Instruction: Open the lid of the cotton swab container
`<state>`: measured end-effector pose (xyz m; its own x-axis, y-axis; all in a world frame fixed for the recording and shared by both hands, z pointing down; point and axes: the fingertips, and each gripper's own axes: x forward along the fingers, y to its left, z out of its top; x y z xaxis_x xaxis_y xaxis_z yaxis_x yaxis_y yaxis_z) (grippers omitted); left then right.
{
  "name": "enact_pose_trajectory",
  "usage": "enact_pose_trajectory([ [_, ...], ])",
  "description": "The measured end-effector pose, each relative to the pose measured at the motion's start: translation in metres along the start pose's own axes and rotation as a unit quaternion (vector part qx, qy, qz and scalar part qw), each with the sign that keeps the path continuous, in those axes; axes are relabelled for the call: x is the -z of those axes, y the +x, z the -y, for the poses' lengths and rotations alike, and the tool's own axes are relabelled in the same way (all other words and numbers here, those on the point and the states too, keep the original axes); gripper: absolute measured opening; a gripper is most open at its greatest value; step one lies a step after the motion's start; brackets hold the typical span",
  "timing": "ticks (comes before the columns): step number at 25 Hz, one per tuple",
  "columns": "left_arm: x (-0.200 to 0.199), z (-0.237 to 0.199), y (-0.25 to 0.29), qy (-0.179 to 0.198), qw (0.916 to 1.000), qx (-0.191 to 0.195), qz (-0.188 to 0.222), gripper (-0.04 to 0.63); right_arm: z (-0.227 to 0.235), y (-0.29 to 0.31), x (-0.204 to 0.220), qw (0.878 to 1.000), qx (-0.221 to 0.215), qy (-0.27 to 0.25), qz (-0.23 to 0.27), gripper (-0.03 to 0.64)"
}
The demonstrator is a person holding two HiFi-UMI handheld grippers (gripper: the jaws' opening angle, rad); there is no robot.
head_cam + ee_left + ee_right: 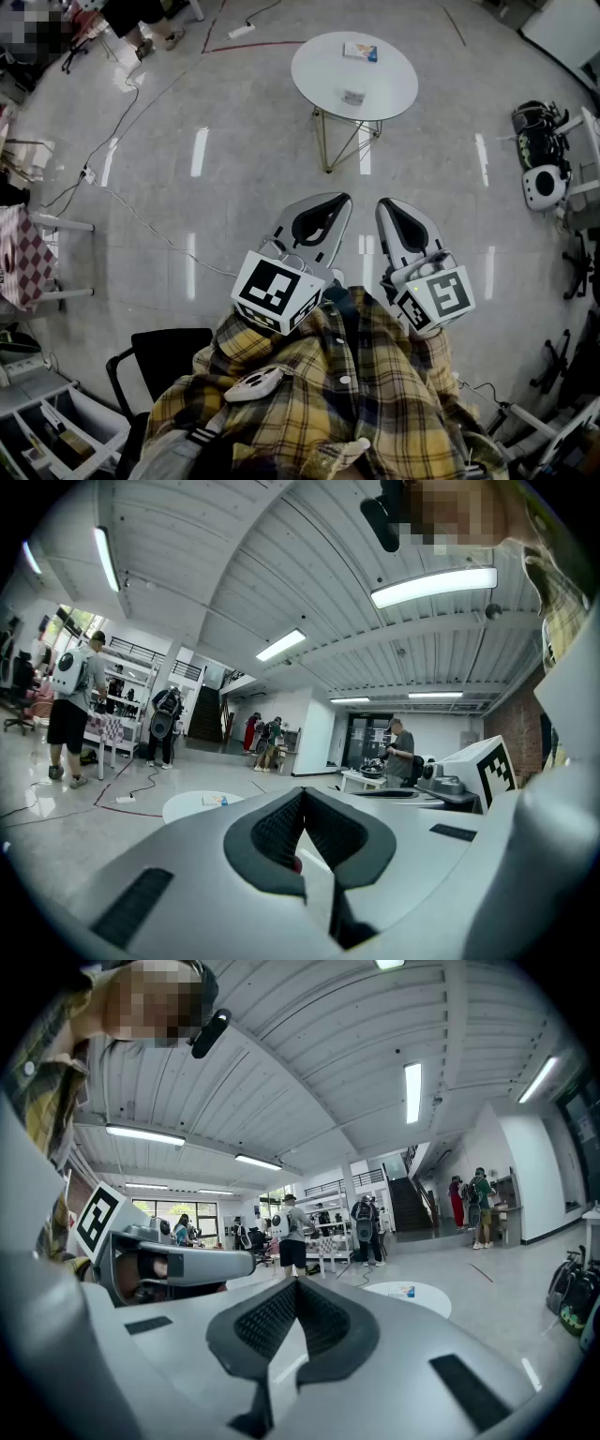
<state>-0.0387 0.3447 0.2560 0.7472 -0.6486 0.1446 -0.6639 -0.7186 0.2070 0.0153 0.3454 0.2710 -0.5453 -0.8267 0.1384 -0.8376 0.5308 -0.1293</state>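
Observation:
A round white table [354,75] stands on the floor some way ahead of me. On it lie a small box with a blue end [360,52] and a small clear container [353,97]. The same table [200,805] [409,1297] shows far off in both gripper views. My left gripper [339,199] and my right gripper [386,204] are held side by side close to my chest, well short of the table. Both point forward, shut, with nothing between their tips.
White cables [122,202] trail over the grey floor at the left, with a power strip [241,30] at the back. A black chair [164,361] stands by my left side. Backpacks [539,150] sit at the right. Several people [73,705] stand about the hall.

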Motion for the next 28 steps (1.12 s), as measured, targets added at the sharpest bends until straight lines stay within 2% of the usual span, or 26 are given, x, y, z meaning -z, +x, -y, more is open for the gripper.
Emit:
enact_pose_trajectory([
  [12, -0.009, 0.000, 0.008, 0.009, 0.9996, -0.023, 0.015, 0.020, 0.008, -0.004, 0.001, 1.000, -0.017, 0.005, 0.007, 0.015],
  [22, -0.011, -0.003, 0.030, 0.011, 0.9987, -0.043, 0.025, 0.020, 0.035, -0.005, 0.005, 1.000, -0.025, 0.009, 0.006, 0.015],
  [28, -0.021, -0.033, 0.037, 0.013, 0.9971, -0.069, 0.028, 0.020, 0.058, 0.002, 0.013, 0.999, -0.013, 0.030, 0.001, 0.015],
])
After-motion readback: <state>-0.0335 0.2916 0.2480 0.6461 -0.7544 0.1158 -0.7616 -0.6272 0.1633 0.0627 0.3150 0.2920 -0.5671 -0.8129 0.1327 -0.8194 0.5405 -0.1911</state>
